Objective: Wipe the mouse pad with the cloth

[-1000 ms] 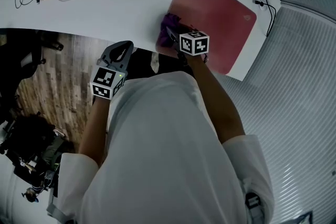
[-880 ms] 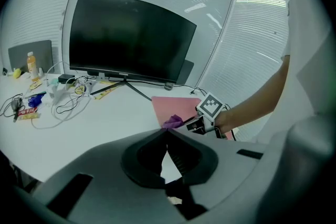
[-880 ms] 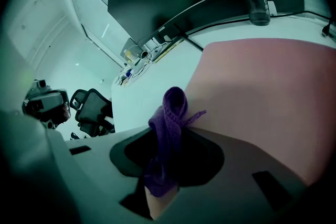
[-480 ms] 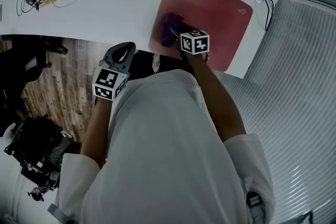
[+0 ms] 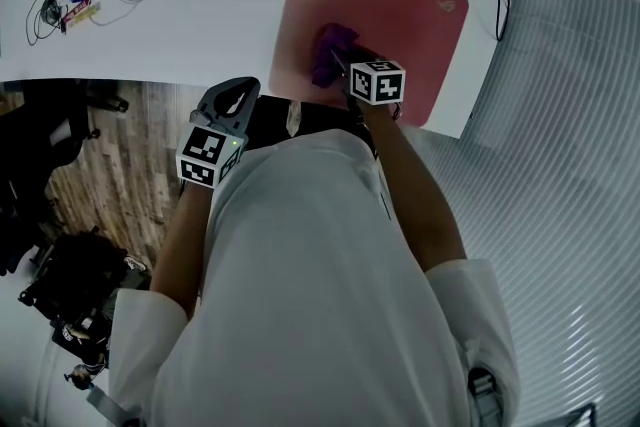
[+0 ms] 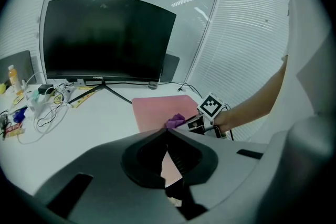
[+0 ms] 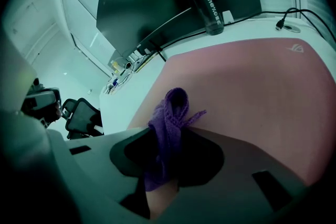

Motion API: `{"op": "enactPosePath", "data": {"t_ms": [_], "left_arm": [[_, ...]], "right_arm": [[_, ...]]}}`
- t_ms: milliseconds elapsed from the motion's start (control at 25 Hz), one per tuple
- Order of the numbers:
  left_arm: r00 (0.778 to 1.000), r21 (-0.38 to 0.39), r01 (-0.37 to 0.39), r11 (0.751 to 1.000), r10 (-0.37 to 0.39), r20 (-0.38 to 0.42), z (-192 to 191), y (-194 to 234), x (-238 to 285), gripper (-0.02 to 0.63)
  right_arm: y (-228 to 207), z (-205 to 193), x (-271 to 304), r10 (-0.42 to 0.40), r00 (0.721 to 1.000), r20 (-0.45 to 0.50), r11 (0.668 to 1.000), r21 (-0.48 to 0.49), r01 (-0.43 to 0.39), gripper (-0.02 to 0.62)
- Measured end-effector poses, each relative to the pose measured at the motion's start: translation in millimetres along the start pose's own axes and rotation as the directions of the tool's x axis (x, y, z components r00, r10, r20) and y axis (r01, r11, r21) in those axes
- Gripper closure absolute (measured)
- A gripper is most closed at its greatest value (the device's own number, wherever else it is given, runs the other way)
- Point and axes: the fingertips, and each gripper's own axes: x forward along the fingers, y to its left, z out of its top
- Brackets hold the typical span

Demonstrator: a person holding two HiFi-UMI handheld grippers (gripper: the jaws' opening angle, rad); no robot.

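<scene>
Here the right arm reaches forward, the right gripper (image 7: 164,152) with its fingers clamped on the purple cloth (image 7: 170,115), pressed onto the pink mouse pad (image 7: 252,92) toward its near left part. The left gripper (image 6: 167,134) hangs off the white surface (image 5: 200,10) over wood floor (image 5: 110,150), fingers closed together on nothing. A dark monitor (image 6: 105,39) stands behind. The right gripper's cube covers part of the pad's near edge.

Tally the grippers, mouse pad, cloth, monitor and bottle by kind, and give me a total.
grippers: 2, the left gripper and the right gripper
mouse pad: 1
cloth: 1
monitor: 1
bottle: 1
Total: 6
</scene>
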Motion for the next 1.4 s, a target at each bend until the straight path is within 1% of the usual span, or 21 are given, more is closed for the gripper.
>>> {"op": "enactPosePath", "data": {"t_ms": [240,760,1120,1400], "left_arm": [[1.0,0.023,0.03,0.999,-0.03,-0.007,4.0,-14.6,14.7,0.588],[0.995,0.087,0.095,0.992,-0.093,-0.029,24.8,-55.2,51.3,0.588],[0.991,0.125,0.134,0.983,-0.129,-0.044,34.9,-84.1,78.0,0.588],[0.984,0.151,0.175,0.973,-0.168,-0.059,45.7,-104.1,94.7,0.588]], "right_arm": [[-23.9,-6.8,-20.2,-0.038,0.999,0.024,0.999,0.021,0.037,0.466],[-81.4,-19.1,-70.5,-0.11,0.991,0.07,0.992,0.07,0.105,0.466],[-130.8,-29.9,-110.7,-0.173,0.981,0.093,0.982,0.096,0.164,0.466],[-158.3,-36.0,-137.4,-0.219,0.97,0.1,0.972,0.114,0.208,0.466]]}}
